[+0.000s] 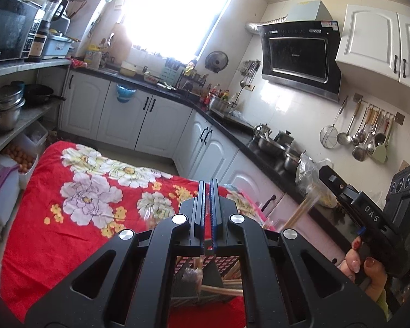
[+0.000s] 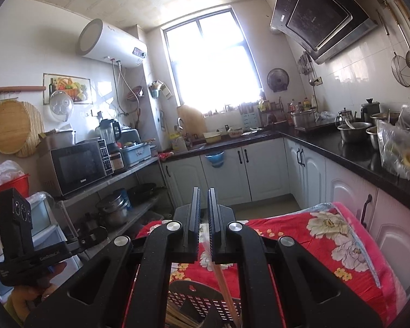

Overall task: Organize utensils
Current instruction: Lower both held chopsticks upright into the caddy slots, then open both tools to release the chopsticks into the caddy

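Observation:
My right gripper [image 2: 204, 191] is shut on a pair of wooden chopsticks [image 2: 224, 284] in a clear sleeve, which slant down toward a dark perforated utensil holder [image 2: 194, 291] that has several chopsticks in it. The left wrist view shows the right gripper [image 1: 325, 173] off to the right, the chopsticks [image 1: 300, 210] blurred below it. My left gripper [image 1: 207, 184] is shut above the holder [image 1: 229, 266]. A blurred clear wrapper [image 1: 194, 273] shows under its fingers; I cannot tell if it is pinched. In the right wrist view the left gripper [image 2: 101, 233] sits at the left.
A red floral cloth [image 1: 68, 218] covers the table under the holder. A black counter [image 2: 355, 153] with metal bowls [image 1: 270, 145] and a plastic bag [image 2: 401, 147] runs close along the right. Shelves with a microwave [image 2: 76, 166] and pots stand left. A hand [image 1: 366, 268] grips the right tool.

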Demonstrator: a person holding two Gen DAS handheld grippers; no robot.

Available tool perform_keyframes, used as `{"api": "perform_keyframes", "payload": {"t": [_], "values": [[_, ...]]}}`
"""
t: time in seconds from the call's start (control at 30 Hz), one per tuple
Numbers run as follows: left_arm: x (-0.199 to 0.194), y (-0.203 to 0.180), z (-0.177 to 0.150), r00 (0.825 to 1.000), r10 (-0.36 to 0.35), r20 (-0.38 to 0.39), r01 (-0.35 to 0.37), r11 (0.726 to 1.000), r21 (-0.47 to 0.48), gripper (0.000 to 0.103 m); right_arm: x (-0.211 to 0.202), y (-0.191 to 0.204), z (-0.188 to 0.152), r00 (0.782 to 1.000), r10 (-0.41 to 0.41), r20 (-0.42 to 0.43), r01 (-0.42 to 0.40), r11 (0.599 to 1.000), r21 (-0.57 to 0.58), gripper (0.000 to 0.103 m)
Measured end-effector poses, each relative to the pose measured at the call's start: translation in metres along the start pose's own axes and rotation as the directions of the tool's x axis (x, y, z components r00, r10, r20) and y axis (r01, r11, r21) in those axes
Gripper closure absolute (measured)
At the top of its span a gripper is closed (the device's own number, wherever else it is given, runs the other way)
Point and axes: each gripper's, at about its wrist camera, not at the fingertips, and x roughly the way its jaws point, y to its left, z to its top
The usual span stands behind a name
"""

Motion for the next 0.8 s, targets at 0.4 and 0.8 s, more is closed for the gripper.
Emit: {"api": "perform_keyframes", "payload": {"t": [0.4,0.8], "values": [[0.003,0.013,-0.03,0.998,0.034,-0.05,-0.034,0.999,-0.007,0.102,0.002,-0.008,-0.043,0.996,-0.027,-0.091,0.028,0.999,0.018,0.097],[-0.006,0.027,-0.052,0.994,0.062,-0.087,-0.065,0.998,-0.028,0.094,-0.029,-0.023,-0.071,0.982,-0.052,-0.184,0.065,0.995,0.069,0.097]]}}
